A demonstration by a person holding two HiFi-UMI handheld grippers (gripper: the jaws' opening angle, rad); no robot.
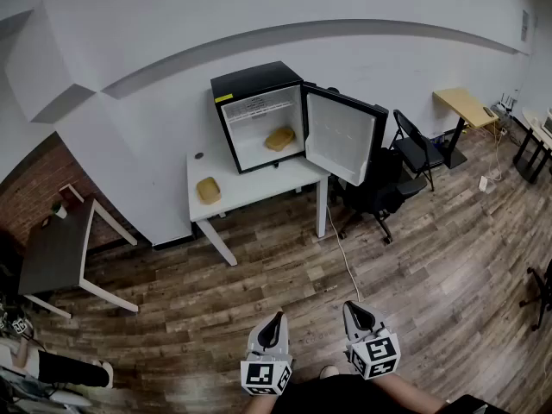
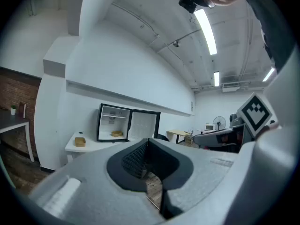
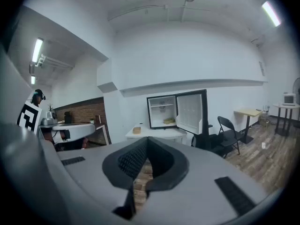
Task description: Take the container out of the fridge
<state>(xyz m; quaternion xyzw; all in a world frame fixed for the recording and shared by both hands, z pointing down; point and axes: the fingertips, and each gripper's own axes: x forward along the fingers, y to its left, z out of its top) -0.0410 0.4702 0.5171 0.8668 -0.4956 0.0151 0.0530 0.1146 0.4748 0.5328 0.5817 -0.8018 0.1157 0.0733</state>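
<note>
A black mini fridge (image 1: 256, 110) stands on a white table (image 1: 250, 192) against the far wall, its door (image 1: 342, 136) swung open to the right. Inside, on the bottom, lies a tan container (image 1: 279, 138). It also shows small in the left gripper view as the container (image 2: 116, 134) and in the right gripper view as the container (image 3: 169, 121). A second tan container (image 1: 208, 189) lies on the table left of the fridge. My left gripper (image 1: 277, 319) and right gripper (image 1: 351, 309) are low at the frame's bottom, far from the fridge, both shut and empty.
A dark table (image 1: 53, 253) stands at left by a brick wall. Black chairs (image 1: 379, 188) stand right of the fridge table, with a folding chair (image 1: 418, 149) and a wooden desk (image 1: 466, 106) farther right. Wood floor (image 1: 285, 274) lies between me and the fridge.
</note>
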